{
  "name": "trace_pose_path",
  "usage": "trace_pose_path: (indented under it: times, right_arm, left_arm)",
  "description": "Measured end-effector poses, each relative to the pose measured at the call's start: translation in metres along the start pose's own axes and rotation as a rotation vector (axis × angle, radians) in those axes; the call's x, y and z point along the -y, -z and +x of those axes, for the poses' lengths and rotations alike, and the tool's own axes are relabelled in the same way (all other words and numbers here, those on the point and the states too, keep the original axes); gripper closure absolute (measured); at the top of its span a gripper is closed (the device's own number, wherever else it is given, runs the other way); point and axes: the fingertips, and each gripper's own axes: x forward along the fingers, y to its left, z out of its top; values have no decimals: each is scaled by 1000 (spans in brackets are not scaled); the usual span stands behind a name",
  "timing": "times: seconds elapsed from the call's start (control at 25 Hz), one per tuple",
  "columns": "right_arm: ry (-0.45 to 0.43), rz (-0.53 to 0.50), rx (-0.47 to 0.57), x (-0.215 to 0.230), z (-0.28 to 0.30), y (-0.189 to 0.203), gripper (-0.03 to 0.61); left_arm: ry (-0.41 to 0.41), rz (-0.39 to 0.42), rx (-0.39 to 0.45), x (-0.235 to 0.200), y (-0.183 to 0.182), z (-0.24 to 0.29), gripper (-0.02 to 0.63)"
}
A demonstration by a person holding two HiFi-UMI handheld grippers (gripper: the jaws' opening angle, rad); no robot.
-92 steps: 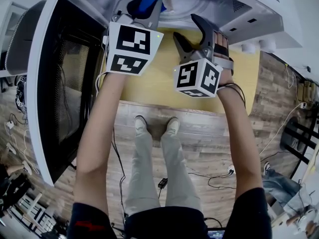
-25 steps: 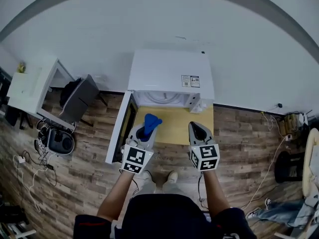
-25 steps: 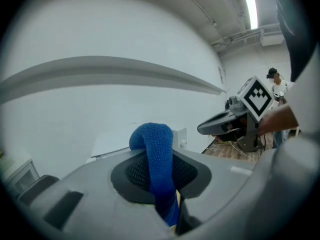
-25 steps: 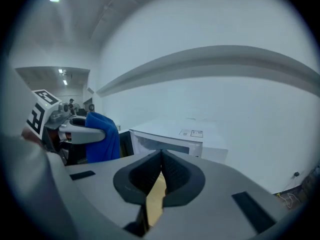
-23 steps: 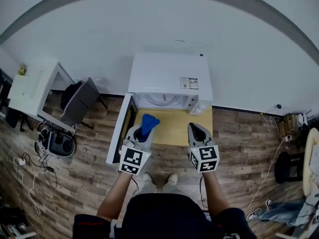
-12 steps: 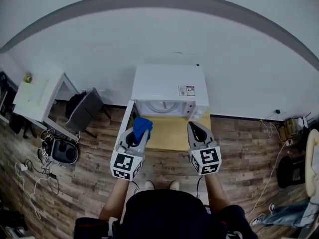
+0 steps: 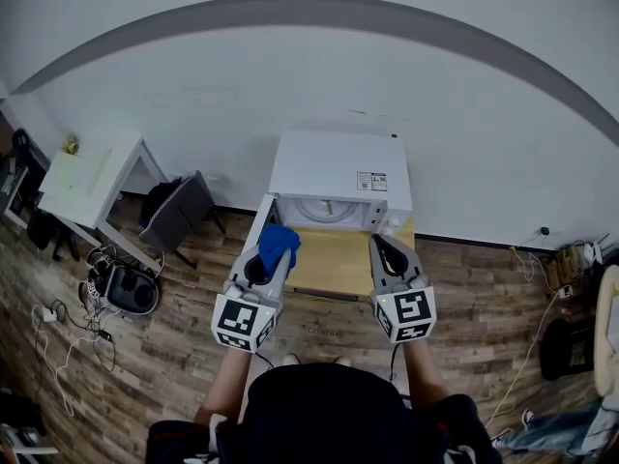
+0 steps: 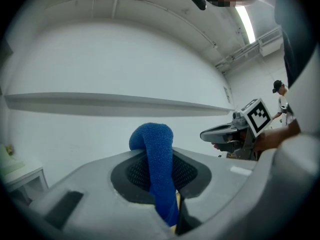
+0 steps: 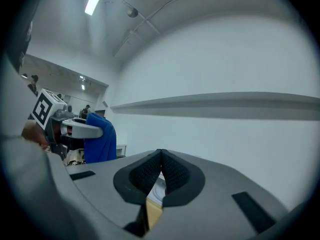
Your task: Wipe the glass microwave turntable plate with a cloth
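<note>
Two hand-held grippers point level, side by side. The left gripper (image 8: 160, 176) is clamped on a blue cloth (image 8: 152, 139) that humps above its jaws. The right gripper (image 9: 160, 171) has its jaws pressed together, empty. Beyond them a yellow table (image 7: 334, 267) carries an open white microwave (image 7: 338, 162). The plate (image 7: 327, 213) shows dimly inside.

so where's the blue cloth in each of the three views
Head view: blue cloth left of centre, in the left hand-held gripper, before the open microwave.
Left gripper view: blue cloth low centre, clamped between the jaws.
Right gripper view: blue cloth at far left, hanging from the left hand-held gripper.
Shared landmark: the grey band across the wall.
</note>
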Motion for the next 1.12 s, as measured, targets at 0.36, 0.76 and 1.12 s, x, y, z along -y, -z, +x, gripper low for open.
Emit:
trace_pose_path:
  times: [0.36, 0.76, 1.12]
  right_arm:
    - [18, -44, -12, 2, -7, 0, 568]
    - [9, -45, -18, -6, -15, 0, 568]
    - [-6, -35, 3, -11, -9, -3, 568]
  left_arm:
    - [12, -6, 9, 12, -3, -4, 557]
    - [-13, 14, 10, 13, -7, -14, 557]
    - [-48, 15, -15, 8, 4, -17, 557]
